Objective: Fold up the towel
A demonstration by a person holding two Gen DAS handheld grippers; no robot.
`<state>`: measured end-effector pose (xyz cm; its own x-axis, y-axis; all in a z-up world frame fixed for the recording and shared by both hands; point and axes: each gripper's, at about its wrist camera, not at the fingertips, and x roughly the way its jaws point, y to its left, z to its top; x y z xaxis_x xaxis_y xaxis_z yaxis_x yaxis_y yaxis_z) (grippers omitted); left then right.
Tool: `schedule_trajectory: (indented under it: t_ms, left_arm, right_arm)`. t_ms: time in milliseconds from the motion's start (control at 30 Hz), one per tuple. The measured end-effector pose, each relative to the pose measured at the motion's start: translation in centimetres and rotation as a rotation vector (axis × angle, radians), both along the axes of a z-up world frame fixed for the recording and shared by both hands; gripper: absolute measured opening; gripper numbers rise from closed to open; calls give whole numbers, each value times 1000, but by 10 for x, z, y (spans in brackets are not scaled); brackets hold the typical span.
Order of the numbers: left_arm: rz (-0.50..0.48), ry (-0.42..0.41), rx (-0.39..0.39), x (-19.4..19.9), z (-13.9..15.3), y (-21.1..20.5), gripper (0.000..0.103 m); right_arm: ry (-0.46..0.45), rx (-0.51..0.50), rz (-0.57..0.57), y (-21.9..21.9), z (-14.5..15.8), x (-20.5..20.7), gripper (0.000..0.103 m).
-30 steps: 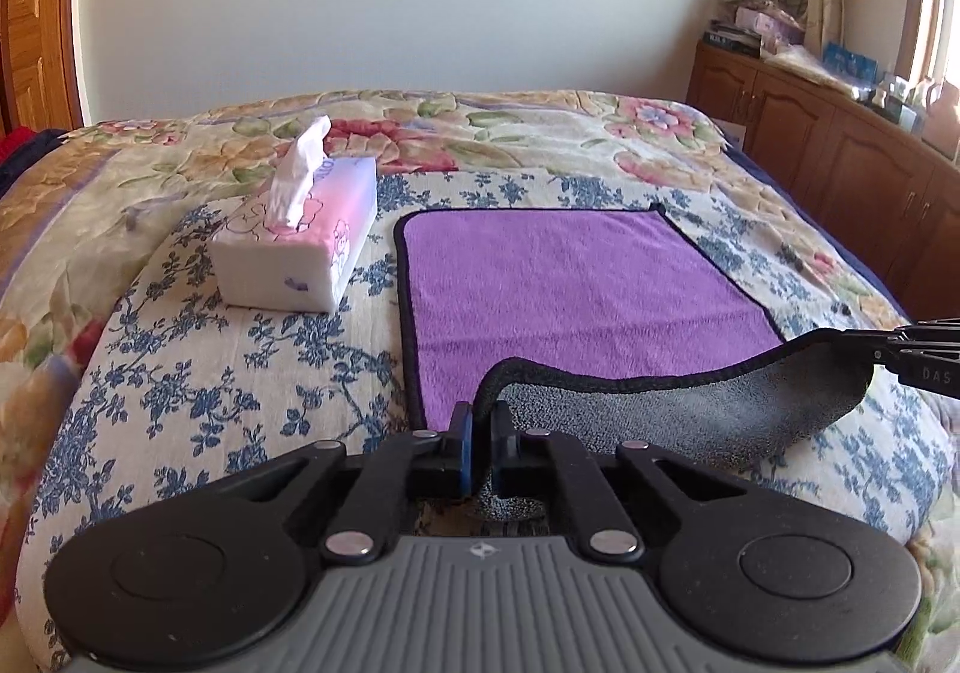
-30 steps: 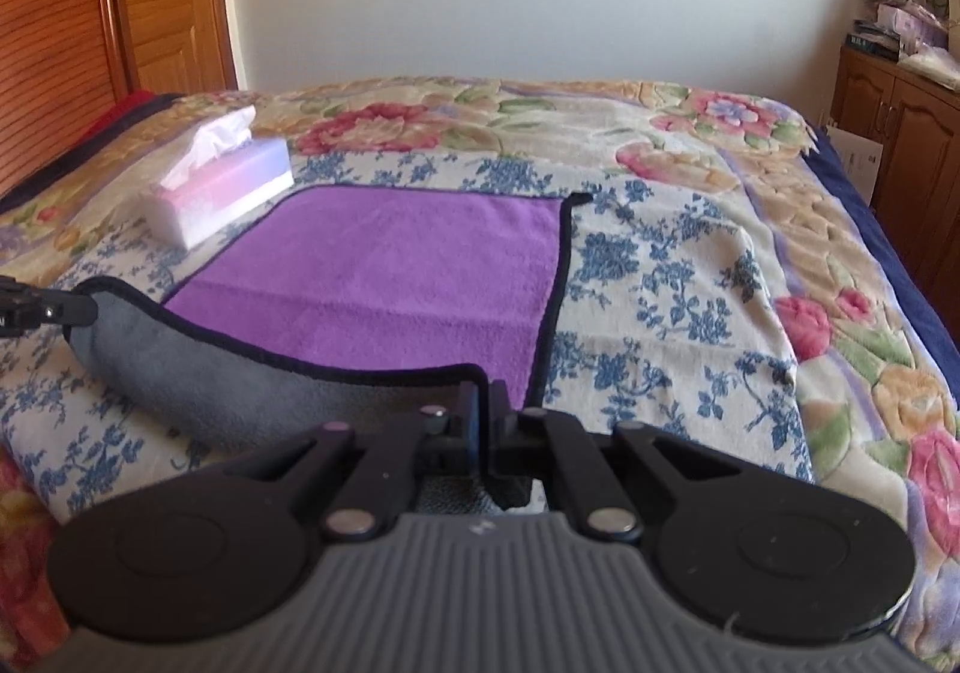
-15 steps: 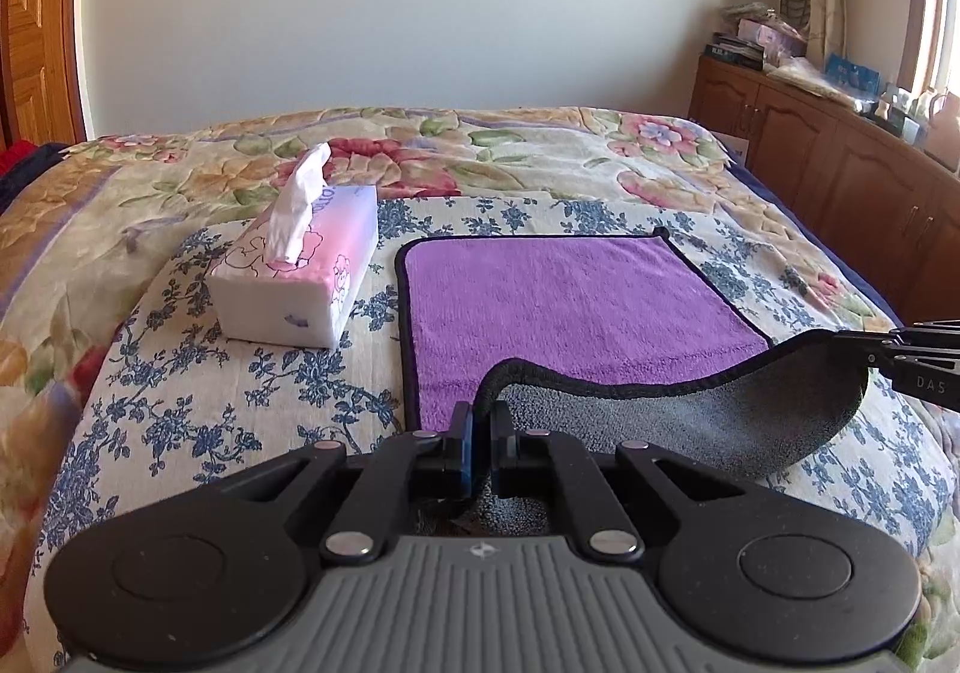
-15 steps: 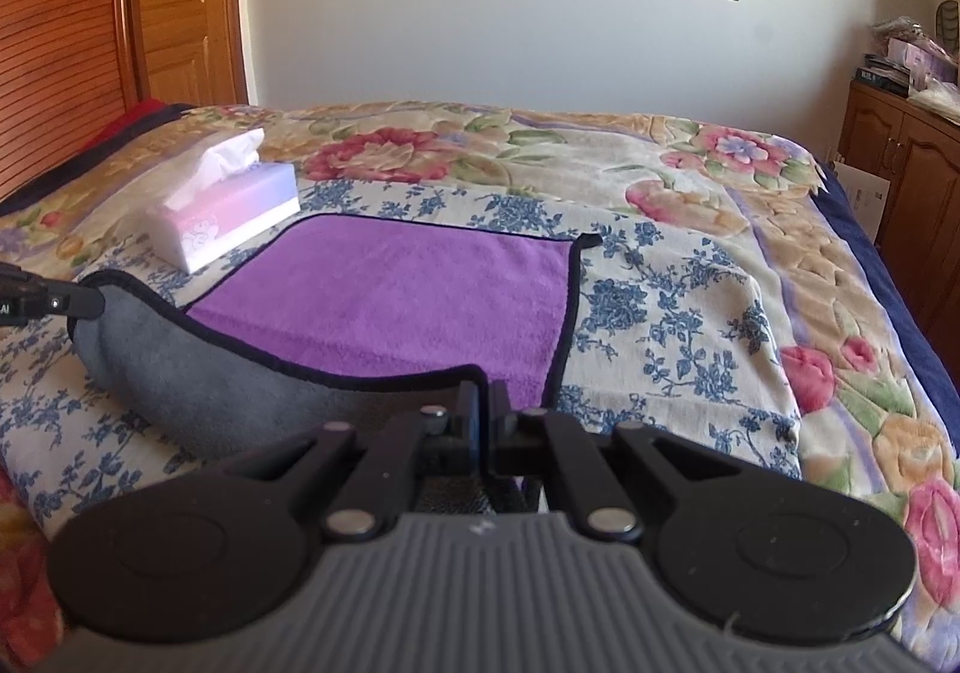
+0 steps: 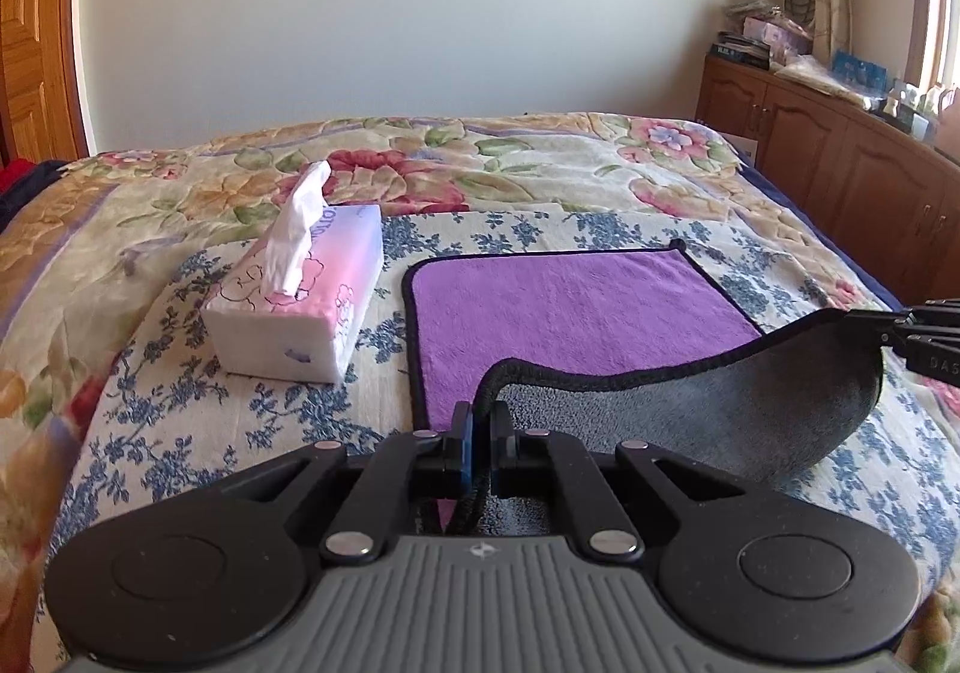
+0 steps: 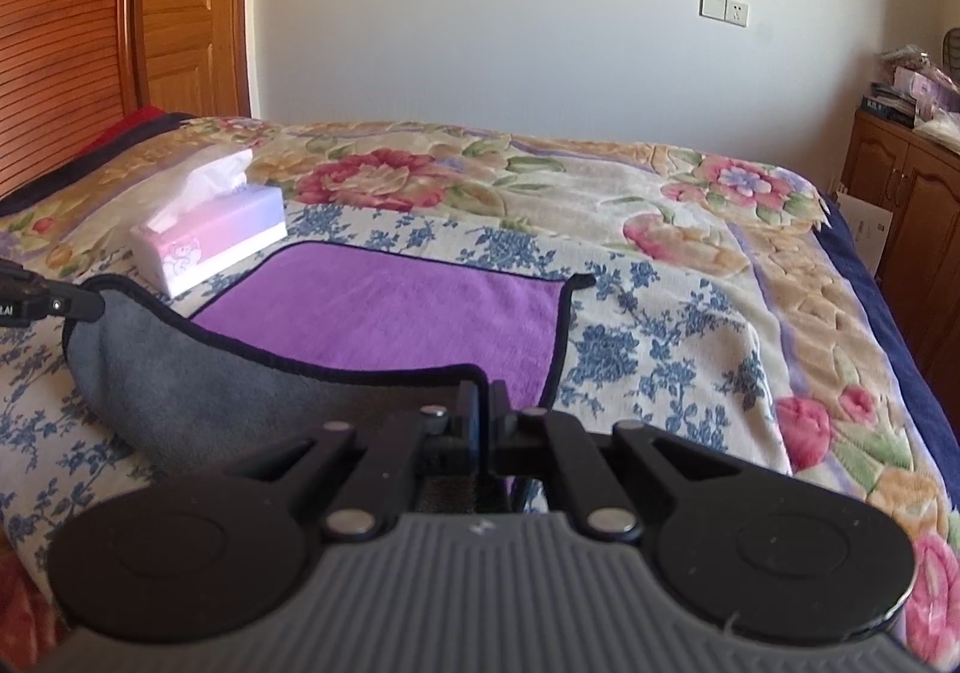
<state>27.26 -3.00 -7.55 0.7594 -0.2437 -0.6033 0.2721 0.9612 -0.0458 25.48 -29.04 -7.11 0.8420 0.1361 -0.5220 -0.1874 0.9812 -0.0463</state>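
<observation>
Towel (image 5: pixel 576 313) corners pinched by both shut tools, beside a seemingly full tissue box (image 5: pixel 294 307).

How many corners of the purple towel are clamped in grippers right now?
2: the left gripper pinches one near corner of the towel, the right gripper the other. Both far corners lie free on the bed.

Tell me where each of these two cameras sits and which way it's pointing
Left wrist view: sits on the left tool, looking forward and slightly down across the bed; its shut fingers pinch the towel at a near corner, and the right tool enters at the right edge.
Right wrist view: sits on the right tool, facing likewise, gripping the other near corner; the left tool shows at left.
Shared: towel, tissue box, bed, each other's tool.
</observation>
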Motion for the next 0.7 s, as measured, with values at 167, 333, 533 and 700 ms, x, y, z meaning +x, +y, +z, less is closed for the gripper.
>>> schedule_trajectory:
  t_ms: [167, 333, 533, 700]
  left_arm:
    - [6, 5, -3, 11, 0, 1, 6]
    - [2, -2, 8, 21, -1, -2, 6]
    - [-2, 0, 34, 34, -6, -6, 6]
    - [-6, -3, 44, 43, -4, -9, 6]
  right_arm:
    - [-18, -11, 5, -1, 1, 8, 3]
    - [-14, -27, 12, -2, -3, 17, 3]
    - [-12, -38, 21, -4, -6, 26, 3]
    - [-12, -43, 25, -6, -10, 32, 3]
